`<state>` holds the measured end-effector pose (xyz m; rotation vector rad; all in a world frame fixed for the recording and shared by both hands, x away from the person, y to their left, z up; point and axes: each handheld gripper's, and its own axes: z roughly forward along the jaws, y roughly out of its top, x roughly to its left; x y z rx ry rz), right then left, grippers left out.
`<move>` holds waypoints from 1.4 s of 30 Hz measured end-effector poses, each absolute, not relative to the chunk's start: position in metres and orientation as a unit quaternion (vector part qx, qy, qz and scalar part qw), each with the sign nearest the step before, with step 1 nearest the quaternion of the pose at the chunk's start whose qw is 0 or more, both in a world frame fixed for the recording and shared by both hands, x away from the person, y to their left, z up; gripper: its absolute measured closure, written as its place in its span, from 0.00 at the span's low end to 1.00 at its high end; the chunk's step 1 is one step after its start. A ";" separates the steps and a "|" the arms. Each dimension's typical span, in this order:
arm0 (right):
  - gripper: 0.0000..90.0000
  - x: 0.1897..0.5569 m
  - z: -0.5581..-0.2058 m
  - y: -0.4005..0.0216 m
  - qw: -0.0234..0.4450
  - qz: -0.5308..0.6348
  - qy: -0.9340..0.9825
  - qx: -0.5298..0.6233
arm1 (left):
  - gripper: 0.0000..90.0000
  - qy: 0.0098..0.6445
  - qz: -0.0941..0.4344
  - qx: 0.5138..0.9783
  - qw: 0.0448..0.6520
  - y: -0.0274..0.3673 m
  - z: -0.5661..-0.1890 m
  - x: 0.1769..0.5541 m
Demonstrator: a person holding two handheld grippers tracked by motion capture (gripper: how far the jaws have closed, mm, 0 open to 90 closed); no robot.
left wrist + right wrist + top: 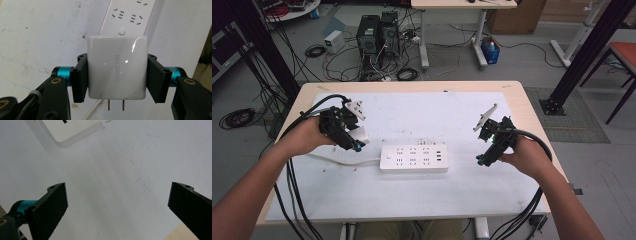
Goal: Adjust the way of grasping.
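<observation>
One charger (116, 67), one power strip (413, 158)

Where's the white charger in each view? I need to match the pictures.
High view: white charger at left, in the left gripper, left of the power strip.
Left gripper view: centre, clamped between the jaws, prongs toward the bottom edge.
Right gripper view: not in it.
Shared landmark: the power strip.
</observation>
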<state>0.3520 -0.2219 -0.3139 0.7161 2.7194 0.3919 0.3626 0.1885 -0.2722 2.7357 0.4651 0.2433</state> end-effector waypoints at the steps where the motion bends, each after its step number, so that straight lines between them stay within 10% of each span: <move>1: 0.02 0.351 -0.313 -0.221 0.153 0.138 0.946 0.249 | 0.47 0.162 0.086 0.966 0.181 0.186 -0.272 0.362; 20: 0.02 0.344 -0.300 -0.209 0.116 0.246 0.915 0.298 | 0.47 0.081 0.102 0.968 0.217 0.113 -0.278 0.354; 42: 0.05 0.344 -0.307 -0.191 -0.092 0.407 0.825 0.382 | 0.47 0.046 0.109 0.954 0.277 0.064 -0.288 0.346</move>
